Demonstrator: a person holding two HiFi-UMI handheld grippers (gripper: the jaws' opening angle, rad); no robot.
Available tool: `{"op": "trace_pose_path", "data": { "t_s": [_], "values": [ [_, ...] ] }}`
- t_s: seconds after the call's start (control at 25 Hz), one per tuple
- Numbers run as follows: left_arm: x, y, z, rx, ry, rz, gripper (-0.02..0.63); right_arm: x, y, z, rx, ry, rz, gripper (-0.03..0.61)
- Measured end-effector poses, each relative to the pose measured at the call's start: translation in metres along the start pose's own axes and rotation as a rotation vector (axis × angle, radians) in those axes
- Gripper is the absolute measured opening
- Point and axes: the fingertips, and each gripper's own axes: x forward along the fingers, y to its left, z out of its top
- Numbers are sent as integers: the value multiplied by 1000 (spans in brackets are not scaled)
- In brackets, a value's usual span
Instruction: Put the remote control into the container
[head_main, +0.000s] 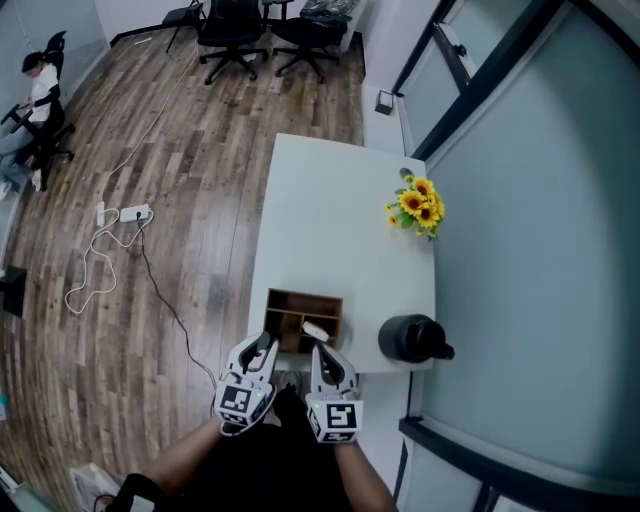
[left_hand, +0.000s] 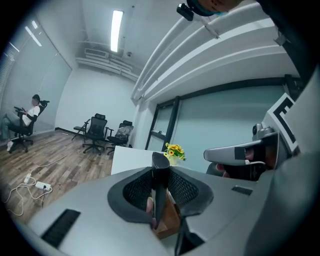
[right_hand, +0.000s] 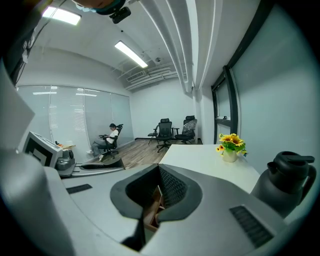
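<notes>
A dark remote control (left_hand: 159, 192) stands edge-on between the mesh pads of my left gripper (left_hand: 161, 170), which is shut on it. In the head view the left gripper (head_main: 260, 352) hovers at the near left corner of the wooden compartment container (head_main: 290, 300) on the white table's near edge. The container's wood (left_hand: 170, 220) shows just below and beyond the remote. My right gripper (head_main: 322, 358) is beside it at the container's near right side, shut with nothing in it (right_hand: 159, 174). A small pale object (head_main: 316, 329) lies in the container by the right gripper's tips.
A black jug (head_main: 412, 338) stands on the table right of the container. A vase of sunflowers (head_main: 418, 206) sits at the far right edge. Glass wall on the right. Office chairs (head_main: 232, 40), a floor cable (head_main: 100, 262) and a seated person (head_main: 38, 90) are farther off.
</notes>
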Motion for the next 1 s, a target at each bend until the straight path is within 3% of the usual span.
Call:
{"op": "trace_pose_path", "data": {
  "t_s": [1.0],
  "values": [
    [14, 7, -35, -30, 53, 29, 101, 8, -2, -12, 20, 25, 23, 5]
  ]
}}
